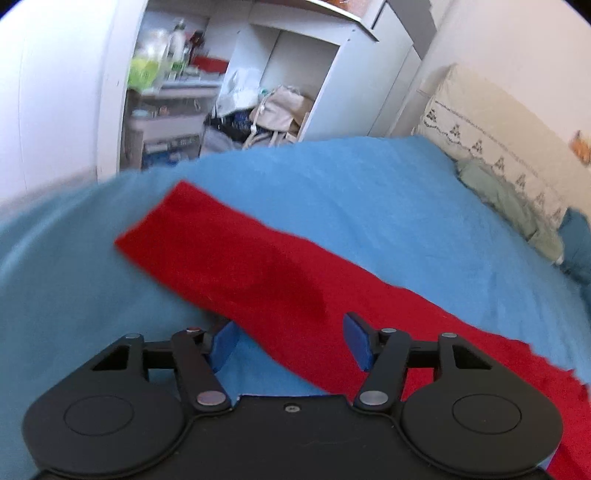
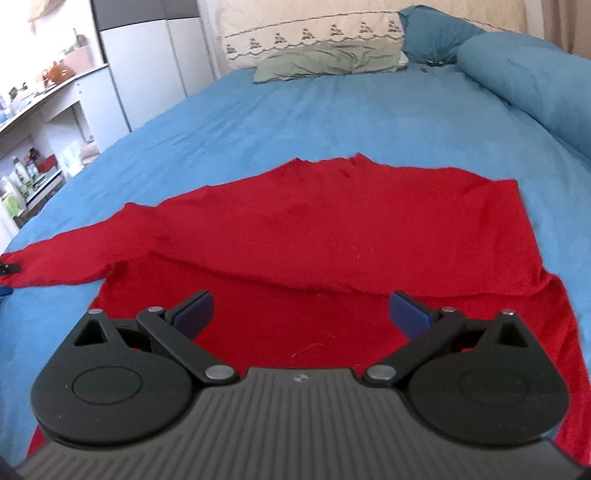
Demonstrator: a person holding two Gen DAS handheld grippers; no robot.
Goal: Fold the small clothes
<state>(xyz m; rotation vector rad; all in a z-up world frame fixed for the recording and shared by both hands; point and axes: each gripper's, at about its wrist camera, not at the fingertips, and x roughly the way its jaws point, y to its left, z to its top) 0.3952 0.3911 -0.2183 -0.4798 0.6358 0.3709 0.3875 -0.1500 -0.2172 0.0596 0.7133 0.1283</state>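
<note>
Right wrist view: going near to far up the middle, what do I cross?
Open right gripper → red long-sleeved garment → blue bedspread → sage-green pillow → cream embroidered pillow.

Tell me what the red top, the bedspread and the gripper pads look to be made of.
Red top: soft knit or fleece, probably; matte, slightly fuzzy, drapes limp.
Bedspread: blue, likely a brushed, suede-like fabric; matte with streaky nap marks.
Pads on the right gripper: blue, seemingly rubber or foam; flat and dull against the black plastic-looking links. Same on the left gripper.
</note>
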